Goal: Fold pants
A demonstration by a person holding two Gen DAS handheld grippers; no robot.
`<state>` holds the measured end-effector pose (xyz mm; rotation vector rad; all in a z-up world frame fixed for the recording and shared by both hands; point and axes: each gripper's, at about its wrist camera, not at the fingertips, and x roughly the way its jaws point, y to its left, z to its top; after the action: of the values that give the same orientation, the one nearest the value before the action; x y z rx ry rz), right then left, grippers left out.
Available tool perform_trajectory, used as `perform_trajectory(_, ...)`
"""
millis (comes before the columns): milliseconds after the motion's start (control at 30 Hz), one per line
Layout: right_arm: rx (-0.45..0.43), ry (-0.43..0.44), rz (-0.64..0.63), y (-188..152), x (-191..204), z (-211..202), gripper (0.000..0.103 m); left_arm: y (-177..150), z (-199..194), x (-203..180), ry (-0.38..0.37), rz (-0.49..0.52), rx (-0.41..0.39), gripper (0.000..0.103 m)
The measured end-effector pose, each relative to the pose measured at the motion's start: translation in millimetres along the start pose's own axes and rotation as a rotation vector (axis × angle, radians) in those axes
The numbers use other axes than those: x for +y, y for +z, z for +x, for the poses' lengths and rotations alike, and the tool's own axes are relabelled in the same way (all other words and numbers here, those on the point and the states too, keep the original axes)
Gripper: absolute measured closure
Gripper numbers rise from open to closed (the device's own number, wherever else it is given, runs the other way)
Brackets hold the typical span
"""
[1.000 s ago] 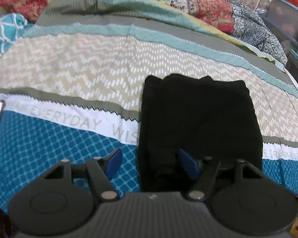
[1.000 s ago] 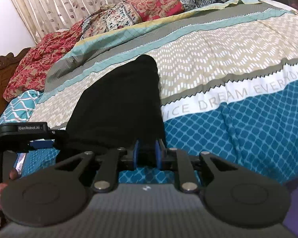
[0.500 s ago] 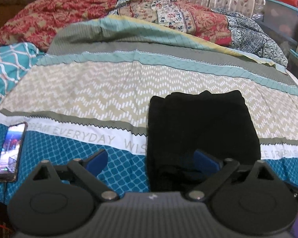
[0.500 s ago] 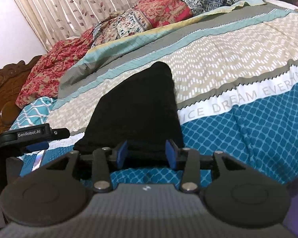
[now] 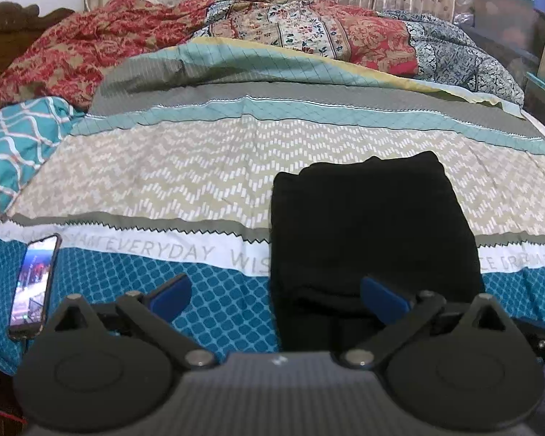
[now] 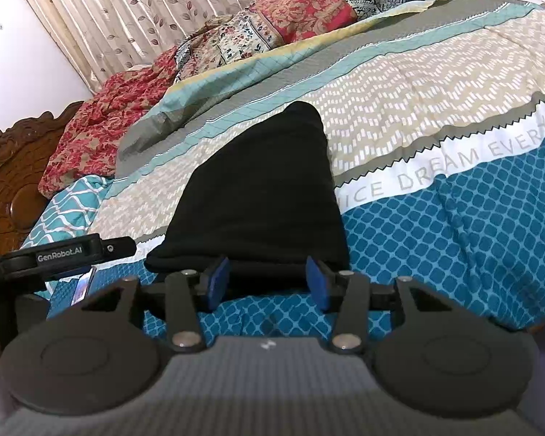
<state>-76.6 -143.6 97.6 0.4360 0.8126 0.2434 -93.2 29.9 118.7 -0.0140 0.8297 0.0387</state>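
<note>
Folded pants (image 5: 370, 225) lie on the bedspread (image 5: 200, 167), covering part of "EVERYDAY WIS…" and "…ICE DREAM EVER…". Left gripper (image 5: 276, 294), marked "GenRobot.AI", and right gripper (image 6: 269, 281) have just been opening, spread and pinching nothing.

- A home bedroom: a bed (image 5: 207, 167) under a patterned bedspread fills both views.
- Carved wooden headboard (image 6: 14, 167) at one end.
- Leaf-print curtains (image 6: 127, 11) behind, rumpled floral quilts (image 5: 309, 36) along the far edge.
- A phone (image 5: 34, 287) lies near the bed's edge.
</note>
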Motion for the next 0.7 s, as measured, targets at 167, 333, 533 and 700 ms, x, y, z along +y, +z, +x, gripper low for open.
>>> perform_trajectory(167,0.001,0.004,0.009,-0.8,-0.8,-0.6,0.052,-2.3,2.2,0.5,0.012,0.013,0.010,0.000)
perform_trajectory(333,0.003,0.006,0.011,-1.3,-0.9,-0.5,0.049,-4.6,1.8,1.2,0.035,0.026,0.004,0.000)
perform_trajectory(533,0.007,0.004,0.034,-4.6,0.1,-0.6,0.047,-6.2,2.2,4.5,0.041,0.021,0.010,0.000)
perform_trajectory(700,0.009,-0.003,0.043,-6.3,0.9,-1.1,0.046,-7.8,3.0,5.4,0.054,0.027,0.010,0.000)
